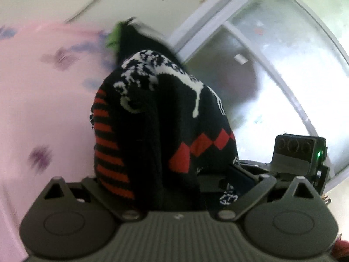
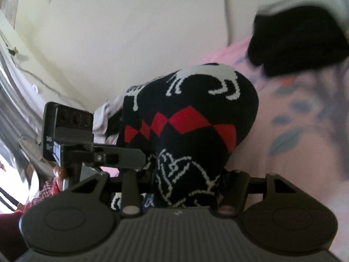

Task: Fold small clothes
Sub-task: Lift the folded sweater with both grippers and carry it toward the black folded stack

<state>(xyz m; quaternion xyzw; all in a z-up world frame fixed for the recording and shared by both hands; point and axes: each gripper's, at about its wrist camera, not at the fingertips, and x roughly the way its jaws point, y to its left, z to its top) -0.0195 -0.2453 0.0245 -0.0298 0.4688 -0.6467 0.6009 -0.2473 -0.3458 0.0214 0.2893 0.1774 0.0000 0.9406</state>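
Pink sheet (image 1: 32, 109), printed with blurred purple and blue flowers, fills the left of the left wrist view and appears to be a bed cover. In front of it, bunched knitwear rises from between the fingers of the left gripper (image 1: 165, 187): a black knitted garment (image 1: 157, 113) with red stripes on its left fold, white animal figures across the top and a row of red diamonds lower right. The cloth hides the fingertips, so how far the jaws stand apart cannot be read, though the fabric is plainly gathered in them and lifted clear of the sheet. Behind its peak sit a green scrap (image 1: 113, 37) and more dark cloth, too blurred to name. To the right is a frosted window (image 1: 272, 65), and the right gripper's camera block (image 1: 298, 152) sits just beside the garment at lower right. In the right wrist view, the left gripper's camera block is on the left with a person's fingers (image 2: 60, 174) below it. At centre the same garment bulges out of the right gripper (image 2: 187, 187), whose jaws are partly closed around a thick wad of it. Further right, a black cloth pile (image 2: 294, 43) lies on the pink sheet.
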